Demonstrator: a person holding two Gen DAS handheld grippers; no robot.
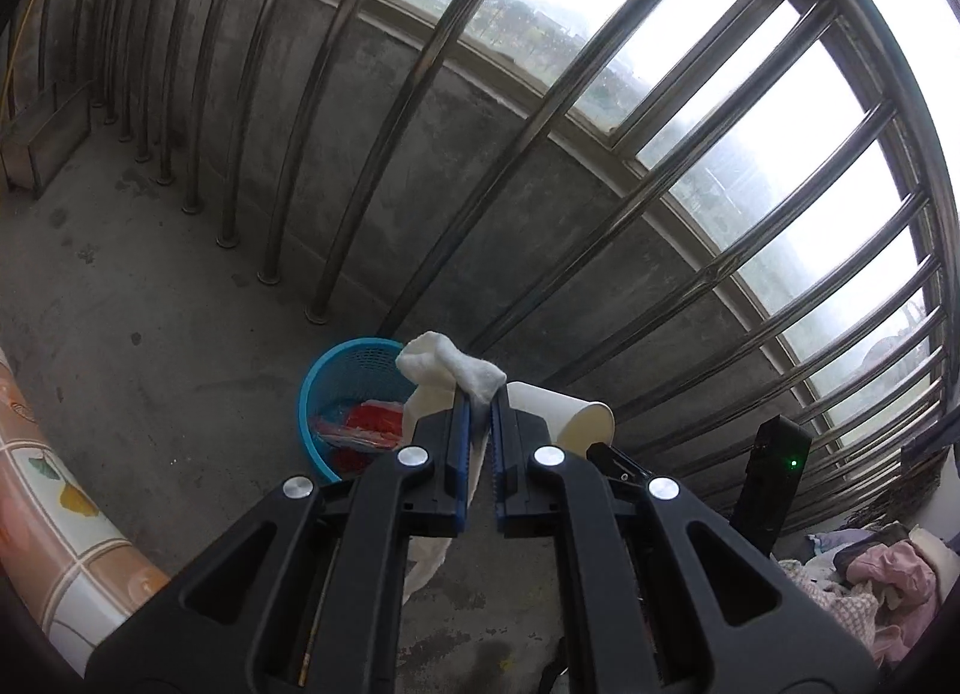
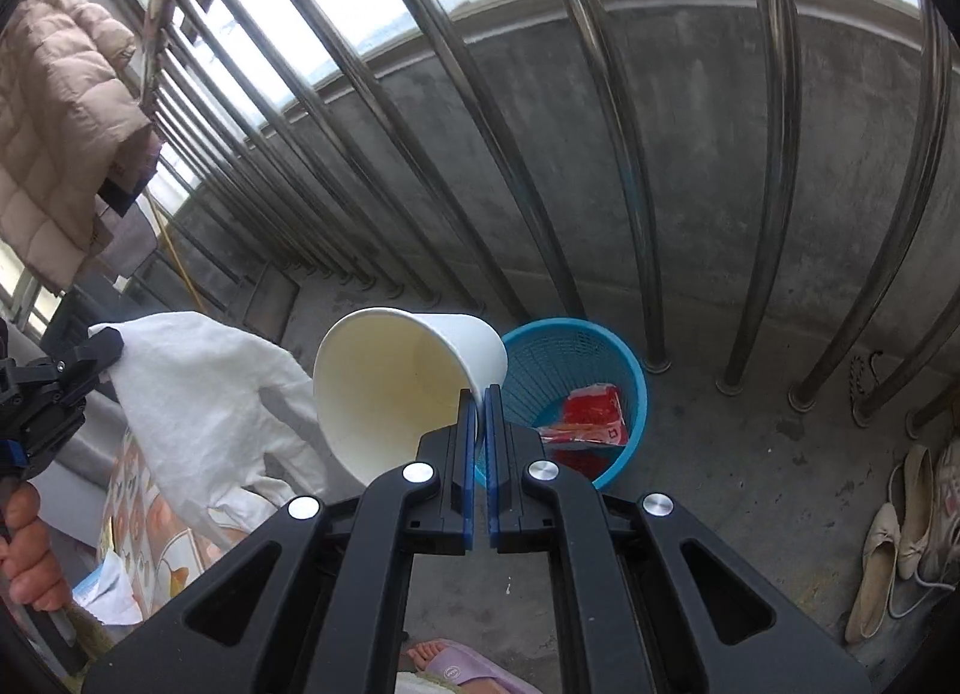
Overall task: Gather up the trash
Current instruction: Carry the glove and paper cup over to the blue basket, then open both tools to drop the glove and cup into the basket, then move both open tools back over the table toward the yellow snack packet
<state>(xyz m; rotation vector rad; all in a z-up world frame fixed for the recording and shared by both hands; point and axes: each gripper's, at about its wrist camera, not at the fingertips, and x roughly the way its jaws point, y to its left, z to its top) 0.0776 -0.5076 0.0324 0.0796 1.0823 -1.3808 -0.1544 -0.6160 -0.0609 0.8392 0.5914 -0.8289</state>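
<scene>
Paper cup, light and crushable, is pinched at its rim by the right gripper. Limp white cloth is clamped in the left gripper above the blue basket.

Basket: on floor, before railing.
Wrapper: in basket.
Cup: left of basket.
Shoes: right of basket.

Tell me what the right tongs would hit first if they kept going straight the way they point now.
Probably the blue basket on the floor: the right tongs, shut on the paper cup rim, aim down at it. Depth is unclear.
</scene>
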